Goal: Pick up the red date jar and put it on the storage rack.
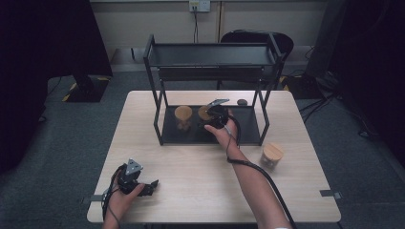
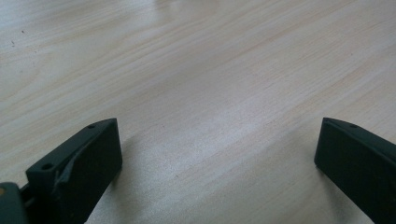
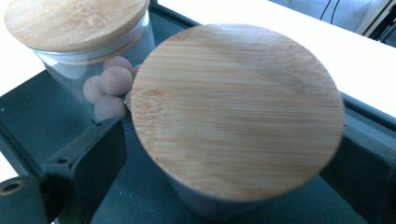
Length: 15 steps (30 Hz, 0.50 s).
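1. On the bottom shelf of the black rack [image 1: 162,129] stands a glass jar with a wooden lid [image 3: 238,112], and the right gripper [image 1: 216,113] is around it.
2. Seen in the right gripper view, the jaws sit on either side of the jar, and a small gap shows on the left side, so they look let go and not squeezing.
3. It seems the jar has been set down on the shelf, and the step now is to take the gripper away.
4. To do that well, the jaws should stay wide and the hand should pull straight back, so no jaw bumps the jar.
5. Just beside it is a second jar [image 3: 77,28] with little brown balls [image 3: 112,84] inside, so the hand should not swing that way.
6. A third jar [image 1: 272,154] waits on the table [image 1: 191,191], near the rack and by the right arm.
7. Far from the rack, the left gripper [image 1: 152,185] rests low on the table with its jaws wide and nothing between them.
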### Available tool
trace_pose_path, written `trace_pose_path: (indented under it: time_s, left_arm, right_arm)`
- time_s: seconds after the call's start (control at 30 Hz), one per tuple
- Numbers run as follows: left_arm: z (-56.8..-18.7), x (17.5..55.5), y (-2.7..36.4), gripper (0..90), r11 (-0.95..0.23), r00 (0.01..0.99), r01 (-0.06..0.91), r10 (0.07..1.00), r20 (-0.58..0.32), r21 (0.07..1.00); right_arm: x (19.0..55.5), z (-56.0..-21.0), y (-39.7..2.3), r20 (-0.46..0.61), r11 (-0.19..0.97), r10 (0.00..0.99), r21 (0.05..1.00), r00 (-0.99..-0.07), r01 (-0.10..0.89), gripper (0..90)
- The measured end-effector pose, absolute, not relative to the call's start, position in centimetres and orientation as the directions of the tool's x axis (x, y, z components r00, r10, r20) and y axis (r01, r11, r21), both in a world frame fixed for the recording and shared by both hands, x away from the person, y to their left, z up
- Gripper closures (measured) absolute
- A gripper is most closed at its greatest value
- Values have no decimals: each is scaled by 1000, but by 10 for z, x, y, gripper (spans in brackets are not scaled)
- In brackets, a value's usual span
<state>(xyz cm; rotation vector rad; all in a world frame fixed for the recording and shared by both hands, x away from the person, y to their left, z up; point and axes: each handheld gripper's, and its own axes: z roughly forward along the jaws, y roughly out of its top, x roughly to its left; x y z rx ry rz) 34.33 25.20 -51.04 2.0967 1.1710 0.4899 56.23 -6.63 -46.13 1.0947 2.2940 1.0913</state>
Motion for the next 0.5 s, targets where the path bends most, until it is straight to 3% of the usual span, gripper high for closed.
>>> trace_pose_path:
  time_s: [0.5]
  left_arm:
    - [-510, 343, 252, 4, -369, 529, 595, 849, -2, 714]
  right_arm:
    - [548, -456, -76, 34, 373, 774, 782, -632, 499, 16]
